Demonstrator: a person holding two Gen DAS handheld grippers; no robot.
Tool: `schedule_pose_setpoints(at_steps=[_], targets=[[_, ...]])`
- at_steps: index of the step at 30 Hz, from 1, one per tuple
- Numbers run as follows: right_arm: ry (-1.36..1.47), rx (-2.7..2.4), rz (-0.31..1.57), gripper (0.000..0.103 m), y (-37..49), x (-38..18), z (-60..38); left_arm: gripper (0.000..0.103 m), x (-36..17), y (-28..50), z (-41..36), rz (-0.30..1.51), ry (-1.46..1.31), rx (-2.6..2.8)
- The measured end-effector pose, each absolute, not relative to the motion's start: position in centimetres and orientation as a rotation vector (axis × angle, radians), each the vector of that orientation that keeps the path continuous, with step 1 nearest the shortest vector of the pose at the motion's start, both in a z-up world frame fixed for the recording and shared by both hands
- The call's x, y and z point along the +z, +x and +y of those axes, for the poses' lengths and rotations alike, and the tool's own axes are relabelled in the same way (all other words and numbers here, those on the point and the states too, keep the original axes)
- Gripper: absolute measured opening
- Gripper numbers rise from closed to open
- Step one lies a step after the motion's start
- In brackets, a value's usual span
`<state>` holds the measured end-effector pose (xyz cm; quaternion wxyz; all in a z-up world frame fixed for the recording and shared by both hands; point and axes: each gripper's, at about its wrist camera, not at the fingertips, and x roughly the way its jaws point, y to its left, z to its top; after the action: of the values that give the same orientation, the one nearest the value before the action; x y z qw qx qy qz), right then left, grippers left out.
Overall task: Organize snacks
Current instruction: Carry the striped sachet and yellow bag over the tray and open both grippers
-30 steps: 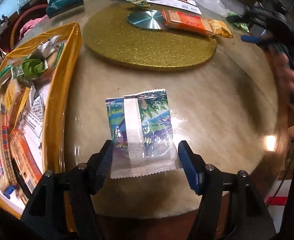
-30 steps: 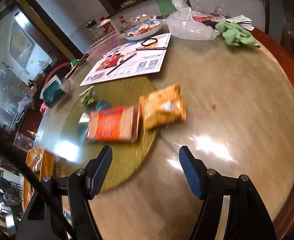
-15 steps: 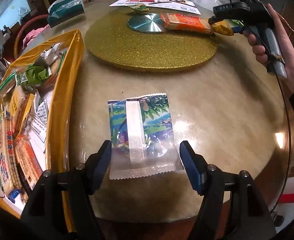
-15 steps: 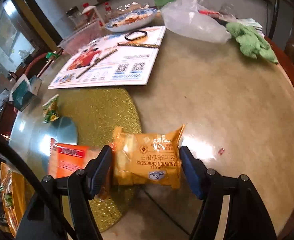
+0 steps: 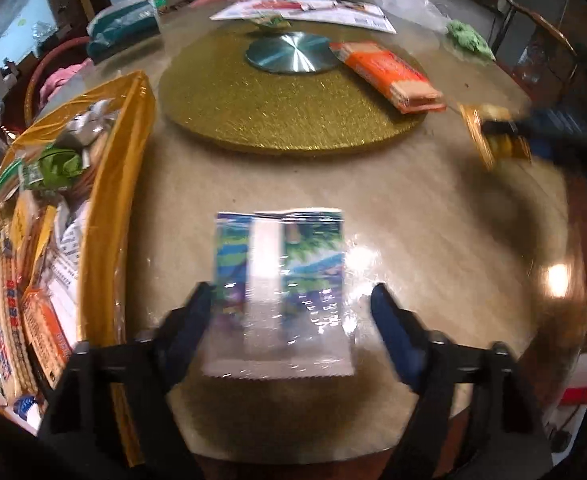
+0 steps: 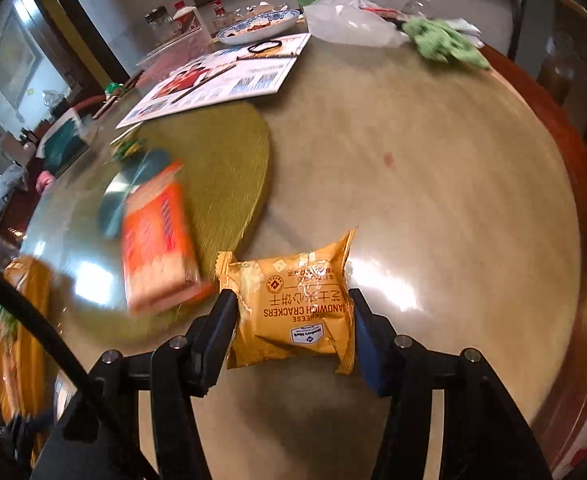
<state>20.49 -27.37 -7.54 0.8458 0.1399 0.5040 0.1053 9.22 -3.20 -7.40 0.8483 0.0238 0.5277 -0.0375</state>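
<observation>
Round and glossy, the tabletop (image 6: 433,184) is cluttered. My right gripper (image 6: 291,320) has its jaws clamped on the yellow cracker pack (image 6: 293,308), apparently lifted. My left gripper (image 5: 293,320) has jaws apart around the green-blue snack packet (image 5: 281,280) lying flat beside the gold snack bag (image 5: 129,128). Slick film could slip as I close.

dim, motion-blurred fisheye views; lamp glare on the glossy table (image 6: 433,168).
</observation>
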Motion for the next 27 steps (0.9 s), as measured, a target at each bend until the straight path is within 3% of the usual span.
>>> schedule_pose_setpoints(at_steps=[4, 10, 22, 27], targets=[[0.390, 0.380, 1.085, 0.055, 15.6, -7.8, -25.3, 0.057, -7.1, 7.9, -2.8, 1.098, 0.031, -0.106], [0.440, 0.492, 1.063, 0.055, 10.7, -7.9, -22.3, 0.053, -6.7, 4.0, -1.5, 1.037, -0.119, -0.165], [0.270, 0.511, 0.981, 0.053, 8.0, -7.6, -19.2, 0.053, -5.3, 3.9, -0.4, 1.035, -0.247, -0.217], [0.291, 0.595, 0.947, 0.053, 8.0, -5.8, -17.8, 0.053, -1.8, 2.8, 2.5, 0.965, -0.337, -0.234]])
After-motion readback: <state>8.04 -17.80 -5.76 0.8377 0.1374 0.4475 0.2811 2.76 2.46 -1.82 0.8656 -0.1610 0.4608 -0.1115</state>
